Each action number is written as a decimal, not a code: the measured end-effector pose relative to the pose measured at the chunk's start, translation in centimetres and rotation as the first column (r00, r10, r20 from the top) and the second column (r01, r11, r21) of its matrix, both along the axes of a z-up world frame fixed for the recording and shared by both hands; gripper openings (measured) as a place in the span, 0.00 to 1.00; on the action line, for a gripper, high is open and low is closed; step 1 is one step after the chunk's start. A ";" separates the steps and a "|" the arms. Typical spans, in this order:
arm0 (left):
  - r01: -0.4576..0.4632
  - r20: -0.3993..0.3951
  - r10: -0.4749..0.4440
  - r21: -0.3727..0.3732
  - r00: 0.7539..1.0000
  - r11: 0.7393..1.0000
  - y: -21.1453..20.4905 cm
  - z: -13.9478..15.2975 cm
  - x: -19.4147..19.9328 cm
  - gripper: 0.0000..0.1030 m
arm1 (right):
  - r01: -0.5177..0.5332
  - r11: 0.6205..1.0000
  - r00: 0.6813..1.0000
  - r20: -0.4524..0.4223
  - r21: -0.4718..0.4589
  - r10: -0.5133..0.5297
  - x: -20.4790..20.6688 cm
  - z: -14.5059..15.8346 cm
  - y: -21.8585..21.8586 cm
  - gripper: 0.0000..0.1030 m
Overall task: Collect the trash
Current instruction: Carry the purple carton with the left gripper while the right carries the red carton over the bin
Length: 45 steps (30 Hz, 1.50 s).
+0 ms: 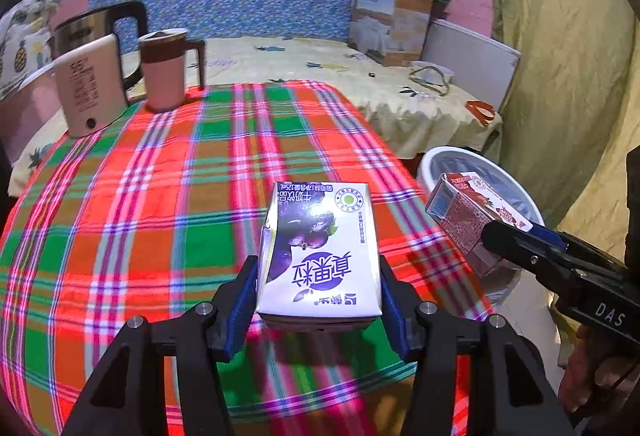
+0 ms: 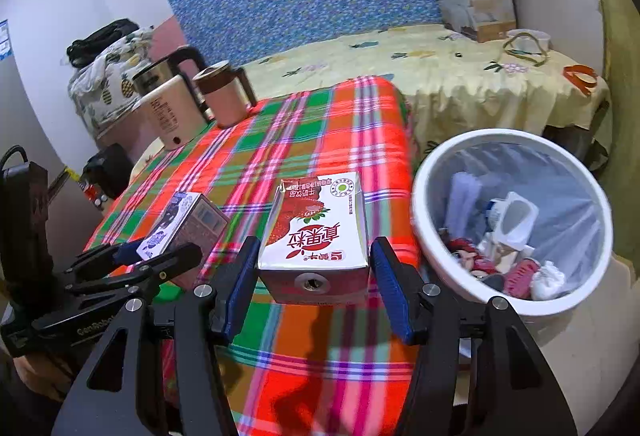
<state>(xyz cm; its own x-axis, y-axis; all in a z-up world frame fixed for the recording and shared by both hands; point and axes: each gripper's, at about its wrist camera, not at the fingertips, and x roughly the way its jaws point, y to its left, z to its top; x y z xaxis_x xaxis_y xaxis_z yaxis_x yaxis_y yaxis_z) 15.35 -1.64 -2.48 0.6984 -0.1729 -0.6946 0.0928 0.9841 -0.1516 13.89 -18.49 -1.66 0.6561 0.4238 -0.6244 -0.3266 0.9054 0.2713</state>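
Both claws held milk cartons above the checked tablecloth (image 1: 160, 220). Left claw (image 1: 318, 296) had its 2 blue pads (image 1: 240, 308) pressed against the sides of a purple-and-white carton (image 1: 320, 248), closed only as far as the box allowed, with the carton lifted over the near part of the table. Right claw (image 2: 314, 282) gripped a red-and-white carton (image 2: 316, 236) the same way, its pads (image 2: 390, 292) touching both sides; that carton hung above the table's right edge, just beside the white bin (image 2: 436, 256). From the left camera the red carton (image 1: 472, 214) appeared in front of the bin's rim (image 1: 432, 164). Inside the bin, lined with a clear bag, lay crumpled wrappers and other rubbish (image 2: 512, 260). At the far left corner of the table stood a pink kettle (image 1: 86, 88) and a pink mug with a brown lid (image 1: 164, 70), near each other. Behind the table was a bed with a yellow sheet (image 1: 320, 64).
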 end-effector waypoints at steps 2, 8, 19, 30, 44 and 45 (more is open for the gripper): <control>0.014 0.002 -0.014 0.001 1.000 1.000 -0.7 0.2 0.2 0.53 | 0.020 1.000 1.000 0.004 0.001 -0.020 0.0 0.0 -1.0 0.56; 0.064 0.009 -0.064 0.011 0.998 0.998 -3.4 0.5 1.0 0.53 | 0.072 0.997 0.997 0.011 0.008 -0.072 -0.3 0.1 -3.6 0.56; 0.164 0.021 -0.165 0.029 0.986 0.986 -8.6 1.1 2.6 0.53 | 0.153 0.988 0.988 0.010 0.010 -0.153 -0.3 -0.1 -7.4 0.56; 0.251 0.009 -0.252 0.028 0.968 0.968 -12.6 0.6 5.3 0.54 | 0.225 0.974 0.974 -0.003 0.000 -0.225 0.0 -0.6 -10.2 0.56; 0.330 -0.024 -0.329 0.014 0.944 0.944 -16.0 -0.8 8.1 0.54 | 0.282 0.959 0.958 -0.041 -0.026 -0.282 1.0 -1.7 -12.4 0.56; 0.332 -0.027 -0.331 0.013 0.943 0.943 -16.1 -0.9 8.3 0.54 | 0.284 0.958 0.957 -0.046 -0.029 -0.285 1.1 -1.8 -12.5 0.56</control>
